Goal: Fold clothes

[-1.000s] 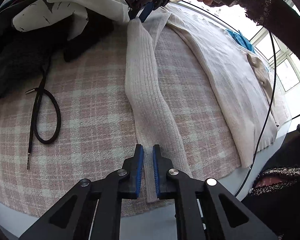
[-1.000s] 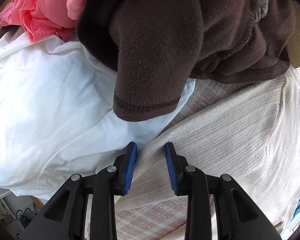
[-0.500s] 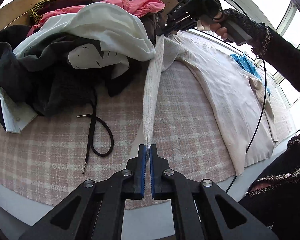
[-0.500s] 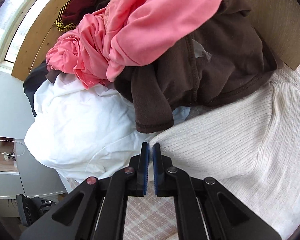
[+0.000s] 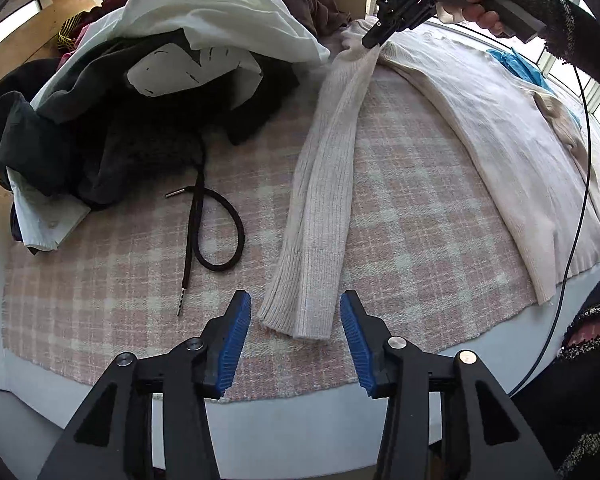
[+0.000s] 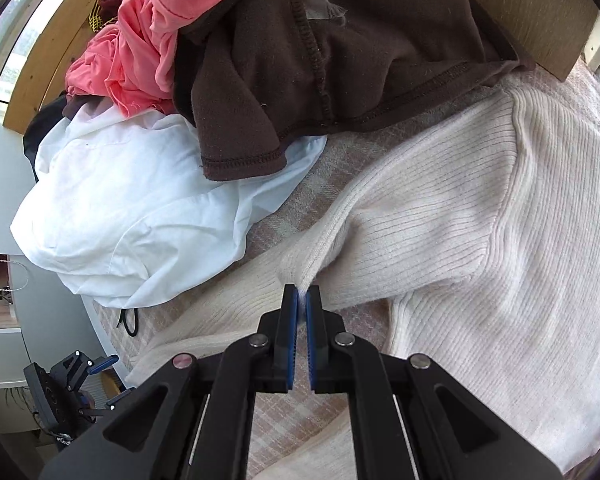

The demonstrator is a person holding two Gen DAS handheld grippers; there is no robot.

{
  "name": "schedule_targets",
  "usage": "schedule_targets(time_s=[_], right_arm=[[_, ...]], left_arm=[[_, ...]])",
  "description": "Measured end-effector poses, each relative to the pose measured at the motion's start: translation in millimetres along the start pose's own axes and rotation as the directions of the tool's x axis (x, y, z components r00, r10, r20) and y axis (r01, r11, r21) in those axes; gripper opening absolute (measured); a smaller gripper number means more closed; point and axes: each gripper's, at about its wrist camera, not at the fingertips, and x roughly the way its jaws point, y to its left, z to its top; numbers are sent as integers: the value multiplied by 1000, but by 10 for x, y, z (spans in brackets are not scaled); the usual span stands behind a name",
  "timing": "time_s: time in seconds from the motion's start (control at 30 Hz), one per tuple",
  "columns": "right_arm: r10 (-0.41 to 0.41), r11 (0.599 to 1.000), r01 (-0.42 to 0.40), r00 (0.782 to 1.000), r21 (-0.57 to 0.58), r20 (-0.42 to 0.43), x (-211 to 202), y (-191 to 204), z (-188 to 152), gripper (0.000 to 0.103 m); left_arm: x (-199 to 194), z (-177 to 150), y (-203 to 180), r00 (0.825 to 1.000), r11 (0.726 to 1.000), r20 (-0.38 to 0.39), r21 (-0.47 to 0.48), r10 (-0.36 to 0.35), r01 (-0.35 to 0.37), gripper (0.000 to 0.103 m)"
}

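A cream ribbed sweater point(image 5: 496, 128) lies spread on the pink plaid cloth point(image 5: 412, 200). Its long sleeve point(image 5: 324, 184) runs down the cloth, and the cuff point(image 5: 300, 316) lies flat just beyond my left gripper point(image 5: 296, 340). That gripper's jaws are opening, with nothing pressed between the blue pads. My right gripper point(image 6: 301, 300) is shut on a pinch of the sweater point(image 6: 480, 216) near the top of the sleeve and lifts it. It also shows in the left wrist view as the right gripper point(image 5: 374, 36), held by a hand in a dark sleeve.
A heap of clothes point(image 5: 172, 80) in white, black, brown and pink fills the far left of the cloth. A black drawstring point(image 5: 216, 236) loops beside the sleeve. A blue item point(image 5: 516, 64) lies beyond the sweater. The table edge point(image 5: 300, 420) is close below my left gripper.
My left gripper, shut on the sleeve cuff half a second ago, has opened and dropped it flat on the cloth. My right gripper closed on the sweater's shoulder and lifted it.
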Motion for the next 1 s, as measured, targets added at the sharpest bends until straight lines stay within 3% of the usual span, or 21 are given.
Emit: schedule_targets(time_s=[0.13, 0.17, 0.2, 0.23, 0.37, 0.47, 0.57, 0.63, 0.8, 0.9, 1.0], right_arm=[[-5, 1000, 5, 1000, -12, 3, 31, 160, 37, 5], [-3, 1000, 3, 1000, -11, 2, 58, 212, 42, 5], [-1, 1000, 1, 1000, -10, 2, 73, 252, 53, 5], [6, 1000, -6, 1000, -7, 0, 76, 278, 71, 5], [54, 998, -54, 999, 13, -2, 29, 384, 182, 5], [59, 998, -59, 998, 1, 4, -84, 460, 227, 5], [57, 998, -57, 998, -10, 10, -233, 508, 226, 5], [62, 998, -62, 998, -7, 14, -357, 492, 171, 5], [41, 999, -41, 999, 9, 15, -925, -183, 97, 5], [36, 999, -37, 999, 34, 15, -1077, -1008, -180, 5], [39, 997, -39, 999, 66, 6, -1049, -1359, -383, 5]], left_arm=[[145, 53, -84, 998, 997, -26, 36, -65, 66, 39], [189, 63, -100, 996, 996, -35, 41, -78, 80, 33], [227, 73, -88, 995, 995, -43, 30, -95, 96, 11], [265, 82, -76, 992, 993, -52, 20, -112, 113, 5], [183, 161, 10, 989, 990, -42, -2, -140, 140, 4], [-183, 289, 114, 986, 986, 41, -39, -163, 165, 4], [-686, 429, 62, 966, 977, 159, -32, -202, 210, 4], [-941, 482, -92, 948, 969, 199, 37, -248, 246, 4], [-1029, 655, -829, 939, 933, 137, 226, -316, 281, 4], [-905, 651, -1290, 931, 889, 62, 325, -359, 322, 4], [-785, 564, -1750, 916, 839, -21, 393, -402, 377, 4]])
